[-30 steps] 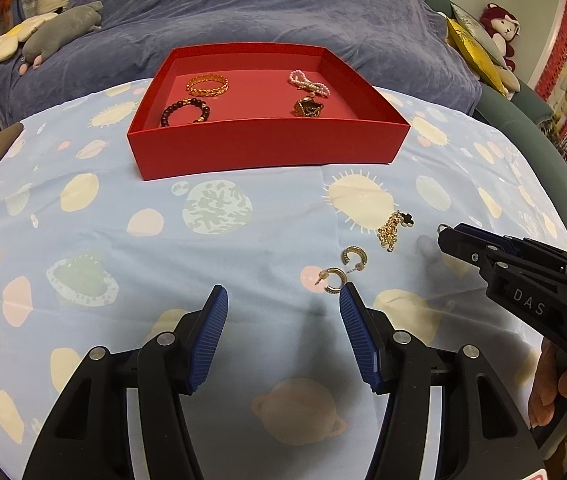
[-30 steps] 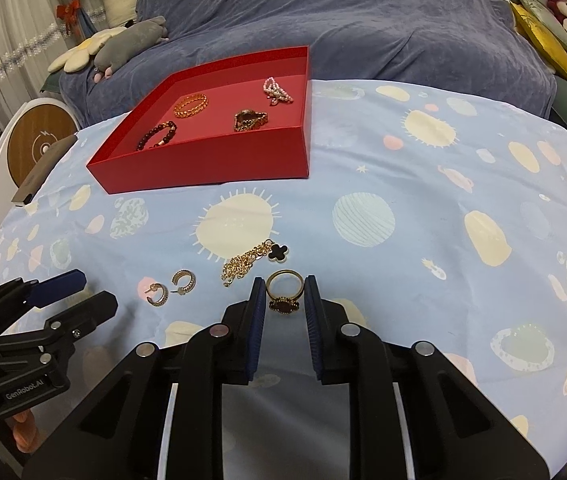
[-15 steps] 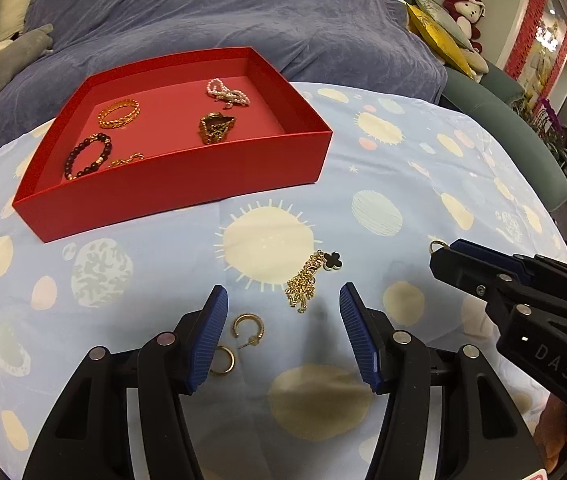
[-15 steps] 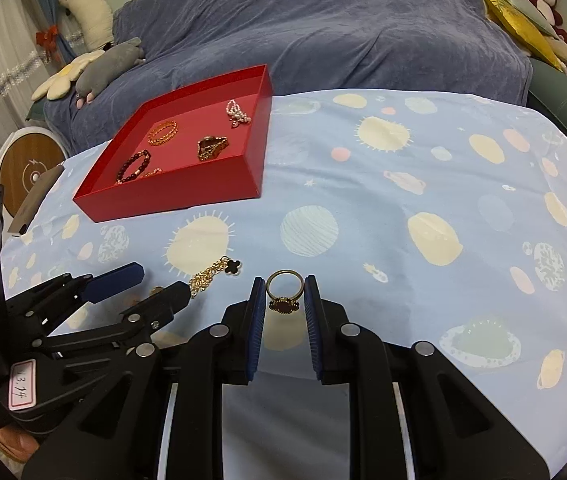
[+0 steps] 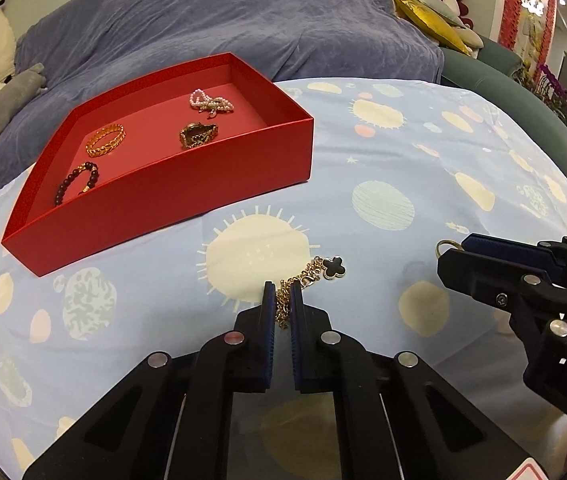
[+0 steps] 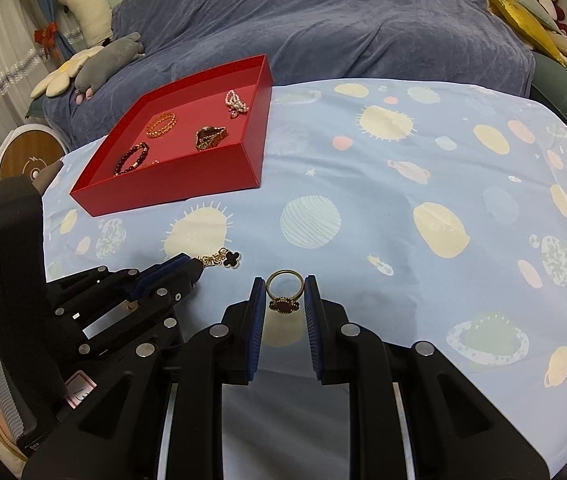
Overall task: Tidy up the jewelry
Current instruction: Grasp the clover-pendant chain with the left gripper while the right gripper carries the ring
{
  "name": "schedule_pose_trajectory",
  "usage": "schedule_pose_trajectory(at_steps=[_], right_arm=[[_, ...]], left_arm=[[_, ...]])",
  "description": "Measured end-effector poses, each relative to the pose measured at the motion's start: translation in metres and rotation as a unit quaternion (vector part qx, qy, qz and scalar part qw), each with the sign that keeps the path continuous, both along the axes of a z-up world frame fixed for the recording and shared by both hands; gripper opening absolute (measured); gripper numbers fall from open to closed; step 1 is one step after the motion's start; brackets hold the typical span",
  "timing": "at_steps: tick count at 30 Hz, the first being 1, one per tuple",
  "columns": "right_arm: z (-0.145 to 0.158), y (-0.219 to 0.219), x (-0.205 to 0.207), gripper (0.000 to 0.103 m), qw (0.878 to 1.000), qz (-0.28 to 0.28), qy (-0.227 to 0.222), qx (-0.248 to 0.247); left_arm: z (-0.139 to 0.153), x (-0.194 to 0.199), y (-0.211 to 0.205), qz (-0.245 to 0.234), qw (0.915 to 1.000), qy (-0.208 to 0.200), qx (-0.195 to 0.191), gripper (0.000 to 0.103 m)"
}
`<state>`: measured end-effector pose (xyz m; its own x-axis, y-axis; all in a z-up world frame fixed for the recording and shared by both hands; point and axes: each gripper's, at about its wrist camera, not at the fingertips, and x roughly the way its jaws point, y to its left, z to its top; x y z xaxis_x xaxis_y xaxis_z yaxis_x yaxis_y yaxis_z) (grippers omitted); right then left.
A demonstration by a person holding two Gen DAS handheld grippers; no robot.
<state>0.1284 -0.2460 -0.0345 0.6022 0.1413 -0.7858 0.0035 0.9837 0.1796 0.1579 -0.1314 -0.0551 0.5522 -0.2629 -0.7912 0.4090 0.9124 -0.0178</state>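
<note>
Jewelry is spread between a red tray (image 5: 171,196) at the far left and the planet-print blue cloth (image 5: 423,152) in front of it. Inside the tray lie a gold chain bangle (image 5: 105,140), a dark beaded bracelet (image 5: 77,182), a pink pearl piece (image 5: 209,101) and a brown-gold watch-like piece (image 5: 198,134). The left gripper (image 5: 282,300) has its blue fingers closed on the near end of a gold chain necklace (image 5: 303,280), which lies on a pale sun print near the middle of the cloth. The chain's long axis runs from the fingers away and to the right, ending in a black clover charm (image 5: 333,267) that points toward the far right. The left wrist view shows this chain clearly between the pads; in the right wrist view the left gripper (image 6: 197,266) covers most of it, and only a short gold length and the clover charm (image 6: 230,259) stick out past the tips. The right gripper (image 6: 283,296) is clamped on a gold ring (image 6: 284,292) with a dark red stone, held upright with the stone at the bottom and the band's opening facing the camera. The right wrist view shows the whole ring, while the left wrist view shows the right gripper (image 5: 455,252) from the side at the right edge, with only a sliver of the gold band (image 5: 445,245) visible at its tip. A blue-grey blanket (image 6: 323,24) covers the sofa beyond the cloth.
</note>
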Motion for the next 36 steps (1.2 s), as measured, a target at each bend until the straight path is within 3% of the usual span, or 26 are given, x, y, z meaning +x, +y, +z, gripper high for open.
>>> schedule_pose_trajectory(at_steps=[20, 25, 30, 36], right_arm=[[0.040, 0.010, -0.001, 0.019, 0.999, 0.007, -0.029, 0.032], [0.078, 0.028, 0.022, 0.019, 0.997, 0.034, -0.059, 0.026], [0.109, 0.040, 0.064, 0.019, 0.995, 0.053, -0.079, 0.032], [0.115, 0.058, 0.124, 0.019, 0.994, 0.069, -0.073, 0.045]], left_arm=[[0.097, -0.004, 0.075, 0.054, 0.9926, -0.034, -0.103, 0.004], [0.128, 0.010, 0.103, 0.080, 0.9883, -0.042, -0.123, 0.004], [0.165, 0.042, 0.120, 0.093, 0.9862, -0.071, -0.117, 0.004], [0.182, 0.095, 0.125, 0.107, 0.9830, -0.086, -0.122, 0.004]])
